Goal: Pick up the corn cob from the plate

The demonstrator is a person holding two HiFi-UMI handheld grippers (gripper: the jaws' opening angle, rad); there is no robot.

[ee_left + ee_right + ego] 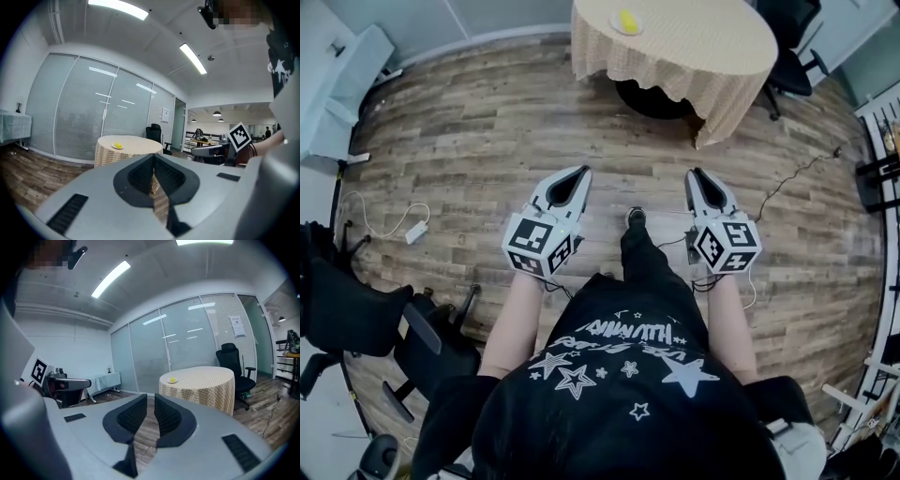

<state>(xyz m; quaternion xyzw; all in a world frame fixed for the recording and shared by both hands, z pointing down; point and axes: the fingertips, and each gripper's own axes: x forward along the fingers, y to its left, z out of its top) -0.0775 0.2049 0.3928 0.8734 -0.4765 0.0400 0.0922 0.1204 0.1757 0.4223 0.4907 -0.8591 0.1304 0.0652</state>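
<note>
- Head view: holding the left gripper (pixel 583 172) and the right gripper (pixel 694 173) out in front of the body on bare forearms, side by side and apart, over the wooden plank floor (pixel 469 141), tips aimed toward the far side of the room.
- Showing a black-and-white marker cube (pixel 541 246) at the near end of each gripper.
- Wearing a black T-shirt (pixel 623 375) with white stars and white lettering, seen upside down and not readable.
- Far ahead, well apart from both grippers: a round table under a beige checked cloth (pixel 712 56), bearing a small white plate (pixel 615 26) with the yellow corn cob (pixel 625 19) lying on it.
- Left gripper view: left gripper (pixel 153 157) shut, dark pads meeting at the tips, nothing between them, pointing roughly level.
- Beyond the tips, slightly left and far: the same table (pixel 136 145), plate (pixel 114 147) and corn cob (pixel 117 145).
- Right gripper view: right gripper (pixel 150 398) closed and empty, only a thin slit between the ribbed pads.
- Far and a little right: the table (pixel 206 380), with the corn cob (pixel 173 378) on its plate (pixel 169 381) near the left edge.
- Behind the table, a black office chair (pixel 233 363); on the glass wall (pixel 187 348), a paper notice (pixel 237 326) too small to read.
</note>
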